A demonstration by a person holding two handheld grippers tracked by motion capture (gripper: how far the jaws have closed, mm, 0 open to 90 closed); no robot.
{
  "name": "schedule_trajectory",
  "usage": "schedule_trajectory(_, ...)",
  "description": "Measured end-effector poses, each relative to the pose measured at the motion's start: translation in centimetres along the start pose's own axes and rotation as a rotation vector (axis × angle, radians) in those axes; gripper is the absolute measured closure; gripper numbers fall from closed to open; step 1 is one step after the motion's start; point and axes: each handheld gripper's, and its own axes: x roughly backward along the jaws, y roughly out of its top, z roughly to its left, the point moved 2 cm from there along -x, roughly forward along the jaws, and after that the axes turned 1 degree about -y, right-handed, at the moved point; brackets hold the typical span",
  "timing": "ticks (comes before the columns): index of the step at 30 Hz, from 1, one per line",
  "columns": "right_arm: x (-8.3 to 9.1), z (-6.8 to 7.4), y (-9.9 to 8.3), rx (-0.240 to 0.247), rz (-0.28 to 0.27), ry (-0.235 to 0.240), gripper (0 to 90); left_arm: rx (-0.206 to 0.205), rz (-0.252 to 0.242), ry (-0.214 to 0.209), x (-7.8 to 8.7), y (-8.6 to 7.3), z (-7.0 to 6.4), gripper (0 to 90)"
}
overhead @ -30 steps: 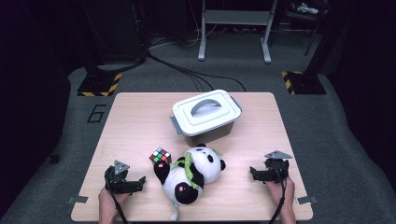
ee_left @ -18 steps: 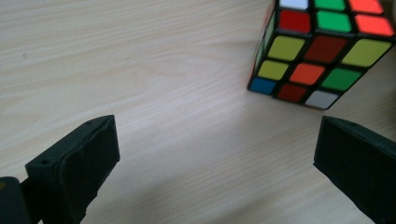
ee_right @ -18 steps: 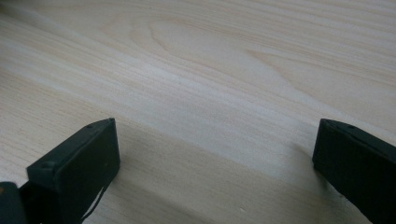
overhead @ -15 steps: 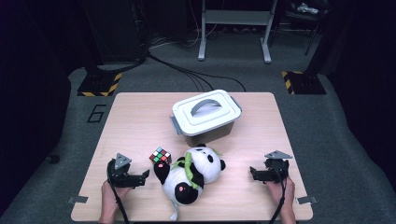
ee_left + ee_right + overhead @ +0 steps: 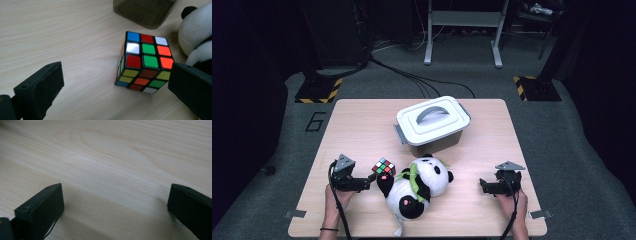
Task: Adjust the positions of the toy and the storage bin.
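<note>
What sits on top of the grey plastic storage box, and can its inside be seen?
A white snap-on lid with a grey arched handle covers the grey plastic storage box on the wooden table. With the lid shut, its inside is hidden.

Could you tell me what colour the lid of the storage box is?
White, with a grey handle; the lid shows best in the high view.

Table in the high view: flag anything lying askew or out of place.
The panda plush lies flat on its back, sprawled diagonally, and the scrambled cube sits turned against the table edges. The lidded bin looks sound; nothing is spilled.
</note>
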Motion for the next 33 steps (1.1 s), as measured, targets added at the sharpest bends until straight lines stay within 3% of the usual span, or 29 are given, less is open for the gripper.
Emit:
schedule_trajectory(13, 0.0, 0.0, 0.0, 0.0, -0.001, -0.001, 0.0, -0.014, 0.009, -0.081, -1.6, 1.1, -0.7, 0.1)
schedule_trajectory(21, 0.0, 0.0, 0.0, 0.0, 0.0, -0.001, 0.0, 0.004, 0.018, -0.111, -2.2, 0.9, -0.6, 1.0)
schedule_trajectory(24, 0.0, 0.0, 0.0, 0.0, -0.001, -0.001, 0.0, 0.007, 0.02, -0.111, -2.3, 0.7, -0.7, 5.1)
schedule_trajectory(25, 0.0, 0.0, 0.0, 0.0, -0.001, -0.001, 0.0, 0.012, 0.024, -0.135, -2.4, 0.5, -0.7, 6.8)
schedule_trajectory(28, 0.0, 0.0, 0.0, 0.0, 0.0, 0.0, 0.0, 0.011, 0.01, -0.151, -2.4, 0.3, -0.6, 11.3)
schedule_trajectory(33, 0.0, 0.0, 0.0, 0.0, -0.001, -0.001, 0.0, 0.008, -0.004, -0.157, -2.2, 0.2, -0.5, 17.4)
